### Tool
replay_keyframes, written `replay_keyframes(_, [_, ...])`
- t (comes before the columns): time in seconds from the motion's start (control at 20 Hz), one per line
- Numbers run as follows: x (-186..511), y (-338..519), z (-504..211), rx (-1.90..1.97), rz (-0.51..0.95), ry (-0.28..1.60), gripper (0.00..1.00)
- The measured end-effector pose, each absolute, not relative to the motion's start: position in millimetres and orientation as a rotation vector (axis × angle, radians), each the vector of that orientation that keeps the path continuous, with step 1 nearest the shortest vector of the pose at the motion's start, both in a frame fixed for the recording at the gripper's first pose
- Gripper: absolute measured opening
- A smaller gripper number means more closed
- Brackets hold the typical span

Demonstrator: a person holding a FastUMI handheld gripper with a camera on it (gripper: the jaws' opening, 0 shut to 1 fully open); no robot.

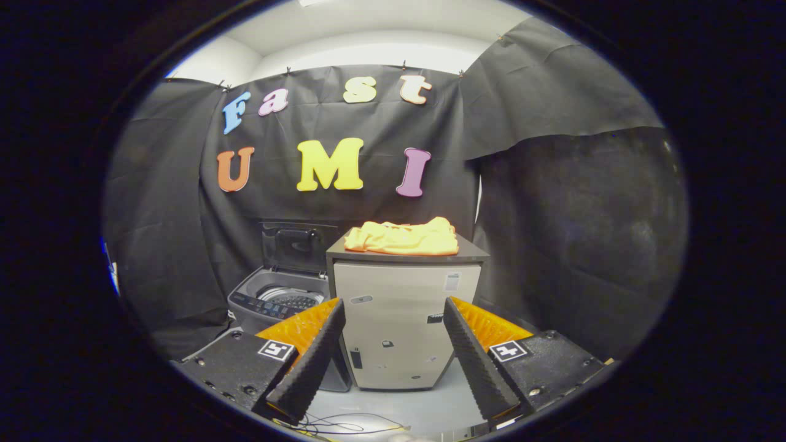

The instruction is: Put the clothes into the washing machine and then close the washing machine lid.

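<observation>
The gripper [393, 313] is standing wide open, its two fingers [313, 362] spread well apart and holding nothing. Between and beyond them a pale cabinet [405, 325] is standing on the light floor [405, 408], and everything else can be placed from it. The yellow clothes [402, 238] are lying in a rumpled heap on the cabinet's dark top, well beyond the fingertips and above the gap between them, touching neither finger. The washing machine [276, 304] is sitting just beside the cabinet on its left, lower than the cabinet's top, with its lid [293, 247] standing raised and the drum opening showing beneath. The left finger is partly overlapping the machine's front. Some thin cables [344, 425] are lying on the floor in front of the cabinet.
</observation>
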State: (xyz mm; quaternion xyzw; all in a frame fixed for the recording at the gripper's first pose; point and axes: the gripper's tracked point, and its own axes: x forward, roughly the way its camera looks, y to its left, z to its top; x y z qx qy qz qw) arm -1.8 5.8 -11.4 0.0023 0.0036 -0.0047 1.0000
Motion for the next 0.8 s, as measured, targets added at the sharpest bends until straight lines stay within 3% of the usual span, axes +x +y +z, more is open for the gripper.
replay_keyframes(0.8, [36, 17, 0, 0.030, -0.068, 0.043, 1.00])
